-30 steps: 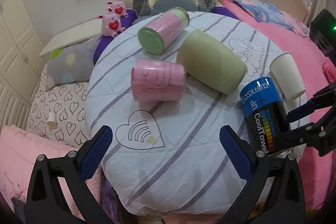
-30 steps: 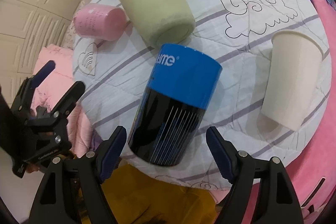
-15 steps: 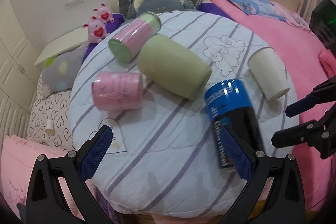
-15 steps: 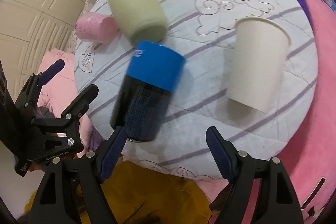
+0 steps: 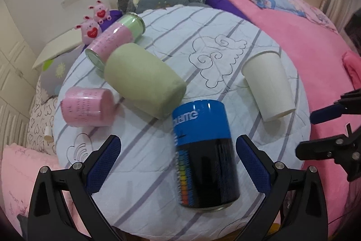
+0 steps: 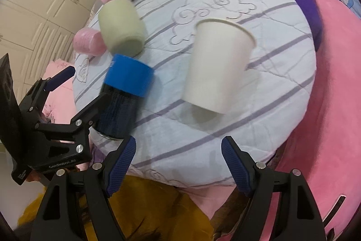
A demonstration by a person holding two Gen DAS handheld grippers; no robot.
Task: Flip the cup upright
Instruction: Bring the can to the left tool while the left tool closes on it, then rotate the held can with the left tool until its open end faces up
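A blue and black can-shaped cup (image 5: 205, 155) lies on its side on the round quilted table (image 5: 225, 33), between the open fingers of my left gripper (image 5: 178, 164), not touched. It also shows in the right wrist view (image 6: 126, 94). A white paper cup (image 6: 216, 64) lies on its side ahead of my open, empty right gripper (image 6: 179, 164); it shows at the right in the left wrist view (image 5: 268, 85). My left gripper (image 6: 74, 87) appears beside the blue cup in the right wrist view.
A green cup (image 5: 142, 80), a pink cup (image 5: 88, 106) and a pink-green bottle (image 5: 115, 40) lie on their sides at the table's left. Pink bedding (image 5: 304, 42) lies to the right; pillows and plush toys (image 5: 92, 24) lie behind.
My left gripper has moved right, so the blue cup now lies between its fingers. My right gripper has moved right, from the blue cup towards the white paper cup.
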